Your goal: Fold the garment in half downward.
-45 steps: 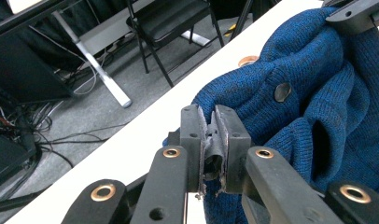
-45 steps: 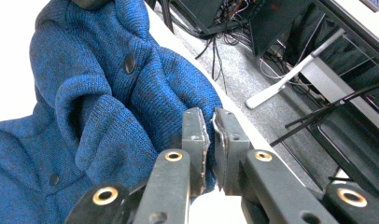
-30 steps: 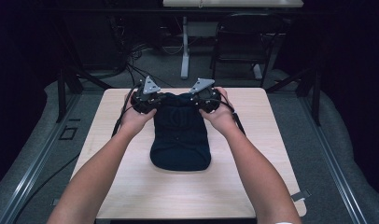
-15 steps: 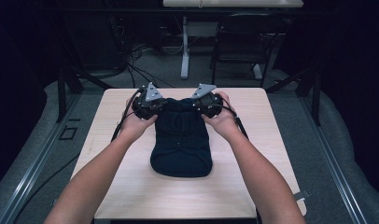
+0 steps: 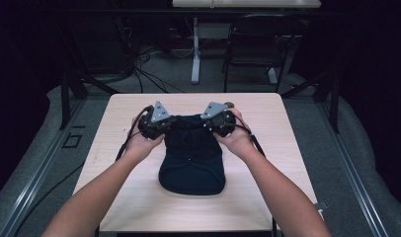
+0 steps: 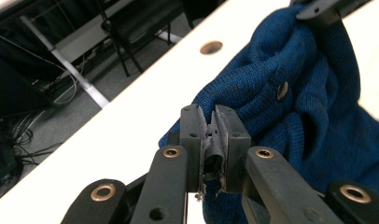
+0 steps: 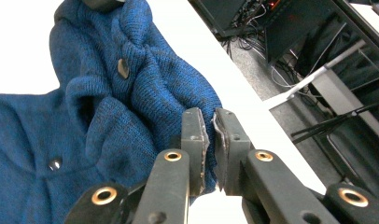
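High view: the blue knitted garment [image 5: 192, 158] is laid on the table [image 5: 282, 148]; its far edge has been drawn nearer and lowered, so folding seems under way.
Left gripper view: the left gripper [image 6: 214, 140] is clamped on a fabric fold.
Right gripper view: the right gripper [image 7: 210, 140] is clenched on the opposite corner.

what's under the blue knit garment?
The light wooden table lies under the blue knit garment. Both grippers pinch its far edge: left gripper, right gripper. Anything between its folded layers is covered.
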`<action>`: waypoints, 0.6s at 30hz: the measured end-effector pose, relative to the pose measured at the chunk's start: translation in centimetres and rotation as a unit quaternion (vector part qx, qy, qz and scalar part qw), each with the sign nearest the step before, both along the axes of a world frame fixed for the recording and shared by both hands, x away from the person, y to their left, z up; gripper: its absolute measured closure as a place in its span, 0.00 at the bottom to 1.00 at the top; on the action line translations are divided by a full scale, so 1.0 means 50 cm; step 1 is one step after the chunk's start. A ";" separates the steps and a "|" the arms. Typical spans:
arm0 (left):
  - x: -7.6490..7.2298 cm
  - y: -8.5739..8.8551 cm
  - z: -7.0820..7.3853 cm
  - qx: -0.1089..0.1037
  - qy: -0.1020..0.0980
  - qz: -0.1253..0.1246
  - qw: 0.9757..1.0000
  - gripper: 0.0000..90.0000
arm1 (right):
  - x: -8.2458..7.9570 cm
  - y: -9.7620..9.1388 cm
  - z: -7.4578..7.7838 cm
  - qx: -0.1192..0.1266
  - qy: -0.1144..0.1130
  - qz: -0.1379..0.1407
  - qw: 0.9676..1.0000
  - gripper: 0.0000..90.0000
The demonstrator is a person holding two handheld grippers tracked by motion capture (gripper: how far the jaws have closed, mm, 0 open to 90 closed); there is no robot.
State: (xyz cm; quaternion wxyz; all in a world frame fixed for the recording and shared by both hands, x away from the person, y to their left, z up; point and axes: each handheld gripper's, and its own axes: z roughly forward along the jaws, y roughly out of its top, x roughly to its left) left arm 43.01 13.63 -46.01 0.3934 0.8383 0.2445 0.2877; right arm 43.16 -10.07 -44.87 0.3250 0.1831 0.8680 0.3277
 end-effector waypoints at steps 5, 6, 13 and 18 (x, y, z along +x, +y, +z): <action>-0.050 0.003 -0.049 0.008 0.002 -0.021 1.000 0.92 | -0.045 -0.004 -0.040 -0.006 -0.005 0.016 1.000 0.92; -0.050 0.003 -0.049 0.008 0.002 -0.021 1.000 0.92 | -0.045 -0.004 -0.040 -0.006 -0.005 0.016 1.000 0.92; -0.086 0.018 -0.071 -0.017 0.016 -0.030 0.999 0.92 | -0.094 -0.009 -0.061 0.000 -0.004 0.030 1.000 0.92; -0.105 0.035 -0.075 -0.034 0.030 -0.036 0.998 0.92 | -0.119 -0.013 -0.060 0.016 0.017 0.037 0.999 0.92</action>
